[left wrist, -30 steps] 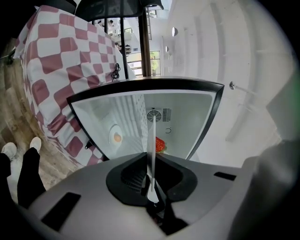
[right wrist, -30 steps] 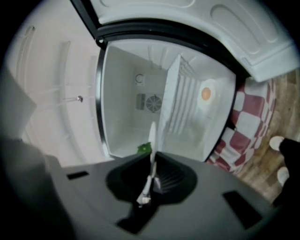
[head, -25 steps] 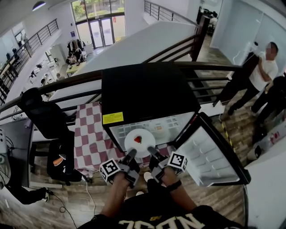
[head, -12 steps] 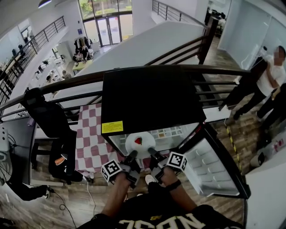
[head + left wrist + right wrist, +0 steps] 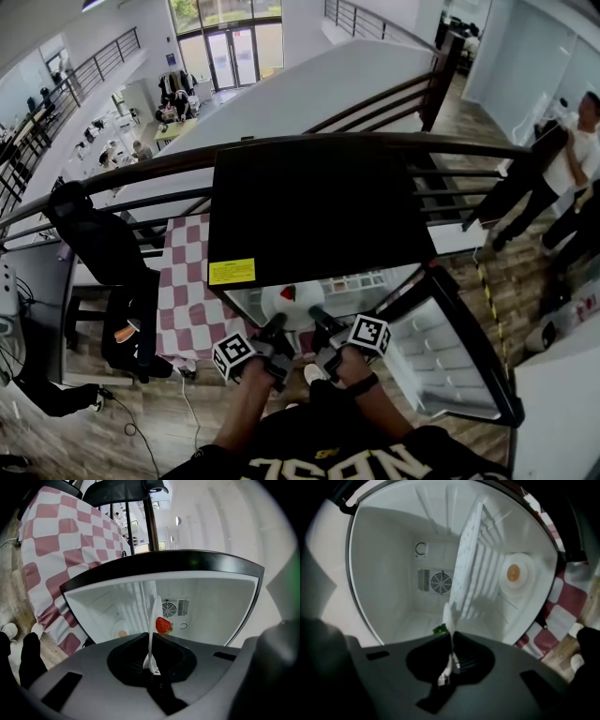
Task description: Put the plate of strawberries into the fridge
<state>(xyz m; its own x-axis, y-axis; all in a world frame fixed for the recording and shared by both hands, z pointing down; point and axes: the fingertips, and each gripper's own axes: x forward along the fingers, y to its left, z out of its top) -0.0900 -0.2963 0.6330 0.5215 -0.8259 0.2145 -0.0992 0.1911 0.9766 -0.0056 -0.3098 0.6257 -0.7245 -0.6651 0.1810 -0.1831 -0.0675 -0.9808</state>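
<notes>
A white plate (image 5: 292, 302) with one red strawberry (image 5: 288, 293) hangs at the mouth of the open black mini fridge (image 5: 319, 206). My left gripper (image 5: 278, 322) is shut on its near left rim, and its jaws have just been closing a little. My right gripper (image 5: 313, 313) is shut on the near right rim. In the left gripper view the plate (image 5: 152, 630) stands edge-on between the jaws of the left gripper (image 5: 151, 660), with the strawberry (image 5: 162, 624) behind it. The right gripper (image 5: 449, 660) pinches the plate rim (image 5: 447, 616); only a green leaf shows.
Inside the white fridge sits a wire shelf (image 5: 468, 569) and a small plate with something orange (image 5: 513, 573). The fridge door (image 5: 445, 352) stands open at the right. A red-checked tablecloth (image 5: 183, 300) and a black chair (image 5: 94, 244) are at the left; people stand at the far right.
Both grippers and the plate have moved forward toward the fridge. The plate now lies partly under the fridge's top edge.
</notes>
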